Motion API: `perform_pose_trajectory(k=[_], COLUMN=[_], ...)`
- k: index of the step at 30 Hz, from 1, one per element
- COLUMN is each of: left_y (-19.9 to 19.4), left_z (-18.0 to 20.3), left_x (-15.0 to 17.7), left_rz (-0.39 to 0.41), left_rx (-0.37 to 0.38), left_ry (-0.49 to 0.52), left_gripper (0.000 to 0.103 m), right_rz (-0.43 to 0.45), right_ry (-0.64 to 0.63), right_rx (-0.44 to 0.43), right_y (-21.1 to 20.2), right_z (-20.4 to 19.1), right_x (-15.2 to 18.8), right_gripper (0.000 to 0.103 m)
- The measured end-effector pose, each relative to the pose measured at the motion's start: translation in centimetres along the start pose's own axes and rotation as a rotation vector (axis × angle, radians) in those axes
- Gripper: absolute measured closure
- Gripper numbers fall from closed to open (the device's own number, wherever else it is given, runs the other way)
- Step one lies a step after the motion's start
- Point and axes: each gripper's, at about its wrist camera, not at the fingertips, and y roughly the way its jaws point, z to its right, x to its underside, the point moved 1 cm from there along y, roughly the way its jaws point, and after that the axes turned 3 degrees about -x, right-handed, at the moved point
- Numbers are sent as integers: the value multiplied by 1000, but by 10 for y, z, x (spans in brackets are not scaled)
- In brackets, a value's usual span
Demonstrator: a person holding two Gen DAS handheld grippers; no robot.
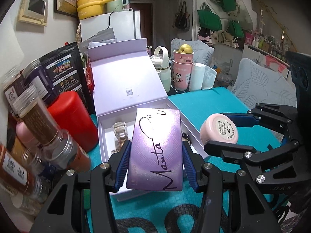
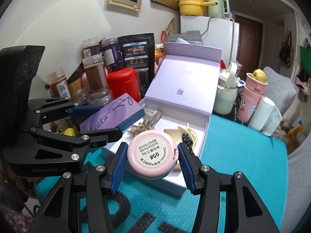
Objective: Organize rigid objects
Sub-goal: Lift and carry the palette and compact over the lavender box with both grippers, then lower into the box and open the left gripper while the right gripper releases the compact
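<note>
Lavender gift box (image 1: 128,85) is my landmark: it sits open on the teal mat (image 1: 210,104), lid standing up at the far side, white tray nearest me. Inside the tray I can make out a clear faceted bottle (image 1: 120,134) toward its left side and, from the right wrist view, a dark dotted item (image 2: 186,141) with pale strips beside it at the right side; I can't identify those more exactly.

Left of the box stands a red canister (image 1: 72,118), with a black printed pouch (image 1: 64,69) behind it and several clear spice jars (image 1: 37,116) crowded further left against the wall. Beyond the box's right corner are stacked pink panda cups (image 1: 182,71) with a yellowish fruit on top, and a pale green bottle with a white handle (image 1: 162,68).

Over the tray I hold a purple "Manta Ray" carton (image 1: 157,151) in my left gripper (image 1: 155,163); its blue pads press both long edges, and the carton hangs tilted above the box's front left part, not resting on anything I can see.

My right gripper (image 2: 152,165) clamps a round pink compact (image 2: 152,153), label side facing the camera with "05#" printed on it. It hovers just above the box's front rim, right of the carton and apart from it.
</note>
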Motion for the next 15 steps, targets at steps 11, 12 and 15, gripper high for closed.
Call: perform_pose_trajectory(k=[11, 12, 15], left_y=[30, 34, 45], left_z=[-20, -23, -27], left_x=[-39, -43, -51], left_rz=[25, 26, 13], left_rx=[-31, -32, -45], left_ry=[10, 11, 9], left_gripper=[52, 52, 52], right_rz=[28, 28, 22], right_ry=[-15, -16, -10], right_rx=[9, 11, 14], right_y=[21, 24, 33], right_z=[27, 29, 37], right_x=[-42, -45, -53], right_gripper=[52, 52, 52])
